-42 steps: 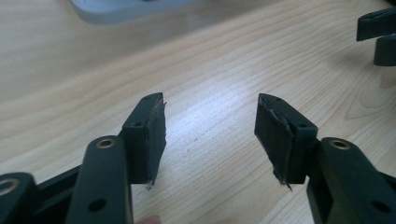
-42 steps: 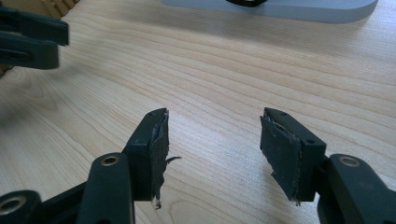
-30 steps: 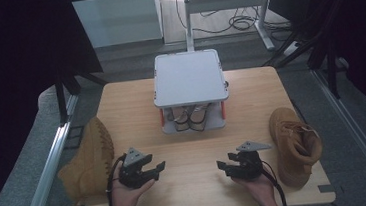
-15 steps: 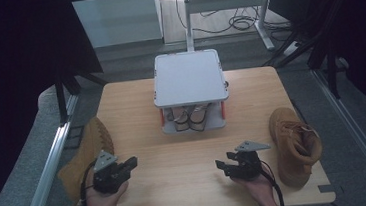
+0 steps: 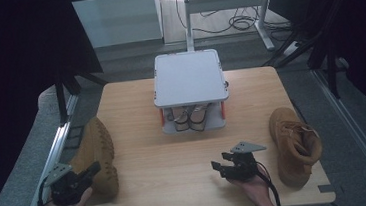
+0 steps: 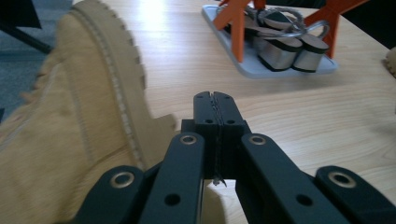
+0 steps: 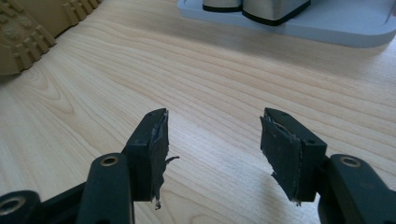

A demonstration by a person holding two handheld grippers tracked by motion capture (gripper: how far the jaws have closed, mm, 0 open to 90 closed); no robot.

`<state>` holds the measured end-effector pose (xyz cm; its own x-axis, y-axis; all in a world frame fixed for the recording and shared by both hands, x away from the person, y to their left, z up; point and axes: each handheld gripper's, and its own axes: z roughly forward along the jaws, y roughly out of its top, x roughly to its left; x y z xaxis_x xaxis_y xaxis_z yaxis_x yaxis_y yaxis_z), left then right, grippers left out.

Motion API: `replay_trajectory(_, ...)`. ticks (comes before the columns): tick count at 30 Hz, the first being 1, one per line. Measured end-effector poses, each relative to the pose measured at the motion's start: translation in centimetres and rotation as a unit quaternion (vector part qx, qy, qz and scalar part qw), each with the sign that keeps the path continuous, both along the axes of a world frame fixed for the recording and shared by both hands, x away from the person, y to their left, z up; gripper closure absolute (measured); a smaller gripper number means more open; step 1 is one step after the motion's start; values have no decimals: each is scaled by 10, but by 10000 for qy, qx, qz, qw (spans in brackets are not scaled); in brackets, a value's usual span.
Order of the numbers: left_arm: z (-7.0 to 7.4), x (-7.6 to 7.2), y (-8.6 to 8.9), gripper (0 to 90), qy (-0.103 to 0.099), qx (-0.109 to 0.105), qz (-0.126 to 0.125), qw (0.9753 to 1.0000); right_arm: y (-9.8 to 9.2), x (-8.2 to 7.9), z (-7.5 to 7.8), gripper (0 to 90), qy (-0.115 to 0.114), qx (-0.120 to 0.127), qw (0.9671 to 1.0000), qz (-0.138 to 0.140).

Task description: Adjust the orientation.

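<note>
A grey rack (image 5: 189,77) stands at twelve o'clock on the worktop (image 5: 175,154). The left hand-held gripper (image 5: 89,171), clenched empty, sits beside the left boot (image 5: 100,150); the right hand-held gripper (image 5: 219,166) gapes, released.

Shoes (image 5: 188,117) under rack (image 5: 189,77) half hidden.

A lab: curtained wooden test table (image 5: 135,94), floor cables (image 5: 237,23), desk frame (image 5: 222,1).

Pretty plain setup: a light wooden table (image 5: 135,94) sits on grey carpet (image 5: 35,161). Black curtains (image 5: 20,42) hang at the far left and right. Past the far edge there's a white desk frame (image 5: 222,1) with a mess of cables (image 5: 237,23) on the brightly lit floor. Metal rails (image 5: 54,149) run along both sides.
</note>
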<state>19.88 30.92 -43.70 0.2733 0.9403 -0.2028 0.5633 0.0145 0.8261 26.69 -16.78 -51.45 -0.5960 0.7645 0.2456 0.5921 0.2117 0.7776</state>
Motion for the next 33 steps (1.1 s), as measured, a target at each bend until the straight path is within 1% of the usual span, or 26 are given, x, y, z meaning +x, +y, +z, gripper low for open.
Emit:
replay_trajectory(1,0,0,0,894,0,0,0,10000,0,0,0,420,0,0,10000,0)
replay_trajectory(3,-4,0,10,894,37,-10,84,10000,1,-2,1,420,-19,-24,10000,20)
replay_trajectory(4,-4,0,10,894,37,-10,84,10000,1,-2,1,420,-14,-35,10000,17)
replay_trajectory(6,-7,1,16,894,65,-3,147,9999,0,-2,0,420,15,-37,10000,-2)
replay_trajectory(7,-10,0,23,894,70,-36,224,9997,0,-2,0,420,23,-37,10000,-14)
replay_trajectory(9,-12,-2,32,894,32,-99,301,9995,-1,-2,0,420,13,-25,10000,-22)
replay_trajectory(10,-12,-2,32,894,32,-99,301,9995,0,-3,1,420,4,-17,10000,-23)
replay_trajectory(11,-16,-5,41,894,39,-178,395,9991,0,-3,1,420,3,-16,10000,-14)
replay_trajectory(12,-16,-5,41,894,39,-178,395,9991,0,-3,1,420,-1,-45,10000,-19)
replay_trajectory(13,-20,-7,52,894,40,-316,454,9985,0,-3,0,420,7,-51,10000,-23)
replay_trajectory(15,-23,-11,61,893,46,-369,569,9977,0,-3,0,419,34,-38,10000,-35)
replay_trajectory(16,-23,-11,61,892,46,-369,569,9977,0,-3,-1,419,33,-48,10000,-45)
replay_trajectory(17,-26,-15,69,892,11,-501,636,9967,0,-3,-1,419,40,-63,10000,-49)
replay_trajectory(21,-31,-21,84,893,-12,-623,784,9950,0,-4,0,419,15,-64,10000,-63)
replay_trajectory(23,-32,-23,87,893,-5,-629,826,9946,0,-4,0,419,7,-81,10000,-58)
replay_trajectory(25,-34,-26,96,893,19,-614,950,9936,0,-4,-1,417,-4,-128,9999,-97)
replay_trajectory(26,-34,-26,96,893,19,-614,950,9936,0,-4,-1,417,-4,-128,9999,-97)
replay_trajectory(27,-35,-29,100,893,12,-592,1043,9928,0,-3,-1,417,6,-141,9998,-131)
replay_trajectory(28,-37,-30,103,893,15,-565,1068,9927,0,-4,-1,417,-11,-139,9998,-127)
replay_trajectory(31,-43,-34,111,893,70,-580,1236,9906,0,-5,-1,417,-22,-141,9998,-114)
replay_trajectory(33,-46,-35,114,893,107,-601,1257,9902,0,-5,-1,417,-22,-151,9998,-97)
